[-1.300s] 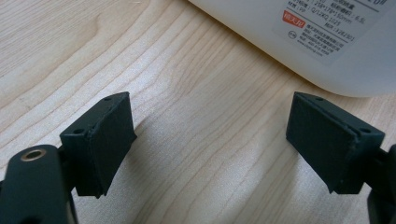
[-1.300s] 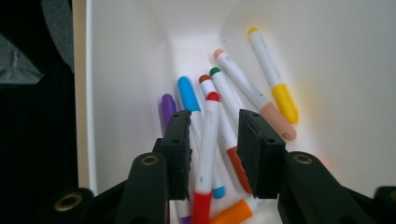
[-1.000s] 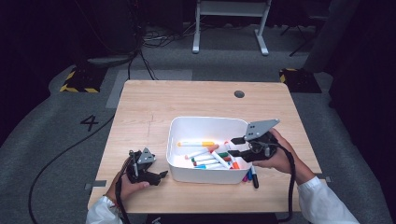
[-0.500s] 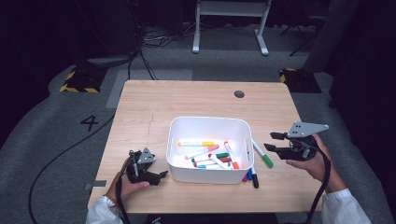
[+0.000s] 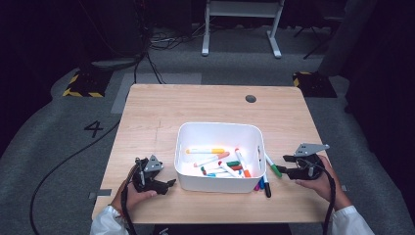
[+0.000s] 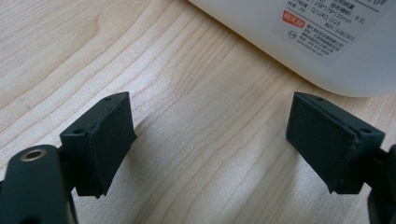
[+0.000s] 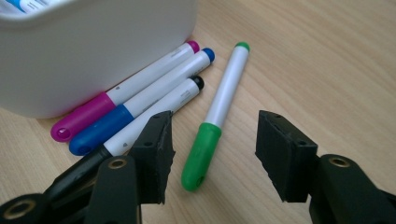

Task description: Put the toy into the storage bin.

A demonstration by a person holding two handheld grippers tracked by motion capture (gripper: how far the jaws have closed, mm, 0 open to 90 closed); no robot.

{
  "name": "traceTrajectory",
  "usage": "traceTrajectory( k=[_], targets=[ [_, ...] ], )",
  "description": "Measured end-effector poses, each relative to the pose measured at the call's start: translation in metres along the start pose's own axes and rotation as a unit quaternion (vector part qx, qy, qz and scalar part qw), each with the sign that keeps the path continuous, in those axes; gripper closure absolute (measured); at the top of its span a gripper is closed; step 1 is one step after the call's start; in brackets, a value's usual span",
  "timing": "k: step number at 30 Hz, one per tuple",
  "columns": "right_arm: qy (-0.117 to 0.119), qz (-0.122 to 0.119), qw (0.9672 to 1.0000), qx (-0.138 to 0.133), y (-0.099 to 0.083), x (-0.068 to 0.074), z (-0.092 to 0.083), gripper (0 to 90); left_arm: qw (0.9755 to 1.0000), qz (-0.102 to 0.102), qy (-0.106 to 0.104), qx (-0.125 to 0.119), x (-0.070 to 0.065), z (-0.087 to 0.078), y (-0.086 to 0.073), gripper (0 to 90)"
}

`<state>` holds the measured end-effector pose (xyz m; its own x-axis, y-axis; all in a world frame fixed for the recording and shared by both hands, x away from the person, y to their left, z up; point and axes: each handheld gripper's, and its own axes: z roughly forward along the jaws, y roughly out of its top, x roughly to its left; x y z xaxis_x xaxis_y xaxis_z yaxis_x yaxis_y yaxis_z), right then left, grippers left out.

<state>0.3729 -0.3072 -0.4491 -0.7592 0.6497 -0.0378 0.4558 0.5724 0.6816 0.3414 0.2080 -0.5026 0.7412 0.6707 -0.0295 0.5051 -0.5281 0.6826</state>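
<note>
Markers are being gathered into the white bin [image 5: 219, 131], and the green marker [image 7: 216, 119] looks like the next pick. It lies flat on the wooden surface [image 5: 166, 107] just right of the bin, slightly apart from 3 others: a magenta marker [image 7: 122, 93] against the bin wall, a blue marker [image 7: 140, 102] touching it, and a black marker [image 7: 154, 114] beside that. Lying a little clear of the row, the green one is the easiest to straddle without nudging its neighbours.

That is likely why the right gripper [image 7: 212, 151] sits low over the green cap end, its fingers [image 7: 156, 154] spread to either side of the barrel. They have just been opening, and the marker lies between them without either pad pressing on it, so nothing is gripped yet. In the high view the right gripper [image 5: 288, 169] lines up with the green marker [image 5: 273, 167] beside the bin.

The left gripper [image 6: 212, 149] rests near the bin's left wall, fingers [image 6: 105, 140] wide apart over bare wood and holding nothing, probably parked close by to steady the bin if it slides. Several markers already lie inside the bin.
</note>
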Motion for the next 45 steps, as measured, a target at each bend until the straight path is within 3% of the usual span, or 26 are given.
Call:
traceTrajectory(
  k=[10,14,17,19,26,35,45],
  targets=[
    [0.000,0.004,0.9997,0.025,-0.009,0.005,0.022,47.5,1.0000,0.000,0.000,0.000,0.000,0.000,0.000,15.4],
    [-0.020,0.026,0.9986,0.042,-0.015,0.001,0.032,56.1,1.0000,0.000,0.000,0.000,0.000,0.000,0.000,15.4],
    [-0.016,0.039,0.9987,0.029,-0.018,-0.002,0.033,61.7,1.0000,0.000,0.000,0.000,0.000,0.000,0.000,15.3],
    [-0.026,0.050,0.9981,0.026,-0.019,-0.005,0.032,72.3,1.0000,0.000,0.000,0.000,0.000,0.000,0.000,15.4],
    [-0.030,0.062,0.9975,0.018,-0.022,-0.012,0.030,75.2,1.0000,0.000,0.000,0.000,0.000,0.000,0.000,15.4],
    [-0.045,0.065,0.9966,-0.022,-0.013,-0.021,0.004,75.2,1.0000,0.000,0.000,0.000,0.000,0.000,0.000,15.4],
    [-0.044,0.026,0.9949,-0.087,0.031,-0.022,-0.044,75.2,1.0000,-0.002,-0.002,0.001,0.000,0.000,0.000,15.4]
  ],
)
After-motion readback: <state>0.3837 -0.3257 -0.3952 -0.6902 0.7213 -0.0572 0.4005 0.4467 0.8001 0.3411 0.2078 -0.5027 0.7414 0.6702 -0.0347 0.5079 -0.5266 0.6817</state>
